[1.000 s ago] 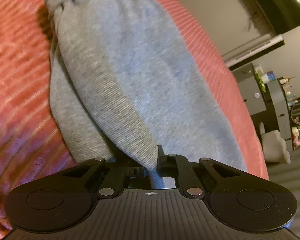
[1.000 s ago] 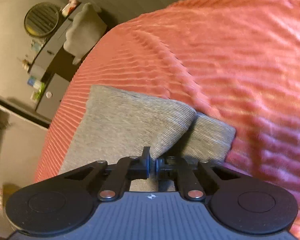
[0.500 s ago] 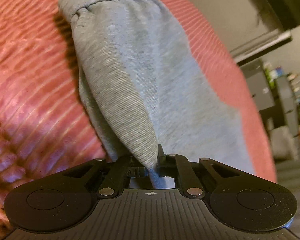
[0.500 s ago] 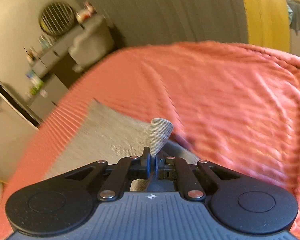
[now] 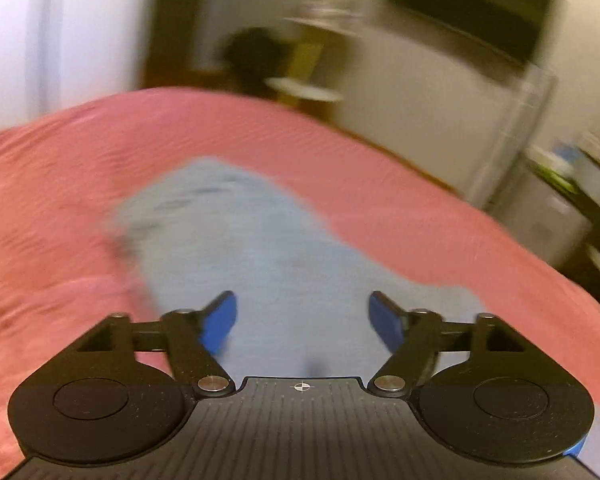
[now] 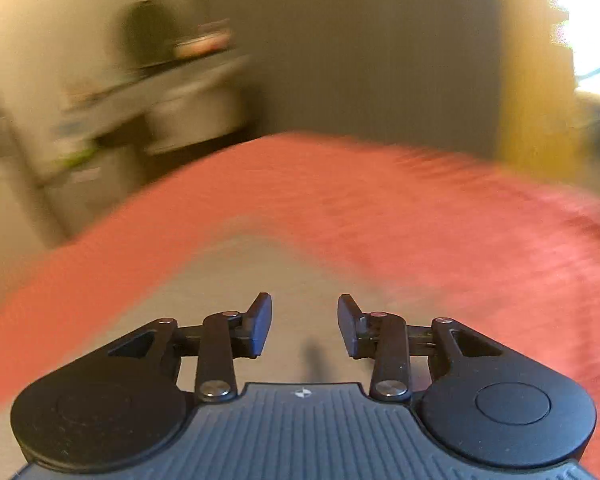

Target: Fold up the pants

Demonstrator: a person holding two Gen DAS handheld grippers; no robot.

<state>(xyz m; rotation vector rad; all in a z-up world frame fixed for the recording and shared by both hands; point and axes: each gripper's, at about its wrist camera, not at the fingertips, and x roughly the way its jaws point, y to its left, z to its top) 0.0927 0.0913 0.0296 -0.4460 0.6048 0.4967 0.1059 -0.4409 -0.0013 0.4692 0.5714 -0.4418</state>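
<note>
Left wrist: pants point(image 5: 260, 248) below opening tongs point(image 5: 303, 316) (blurred).

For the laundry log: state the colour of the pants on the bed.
Light grey pants, lying on the pink-red bedspread; the left wrist view shows them best.

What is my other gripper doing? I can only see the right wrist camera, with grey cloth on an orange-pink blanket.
Observer: The left gripper is opening its jaws, and nothing is between them.
Operator: Where are the pants on that side?
Observer: The grey pants lie on the pink blanket and stretch away in front of that gripper.
Operator: Does the far end look neat?
Observer: The far end shows a few dark creases, though the picture is blurred.
</note>
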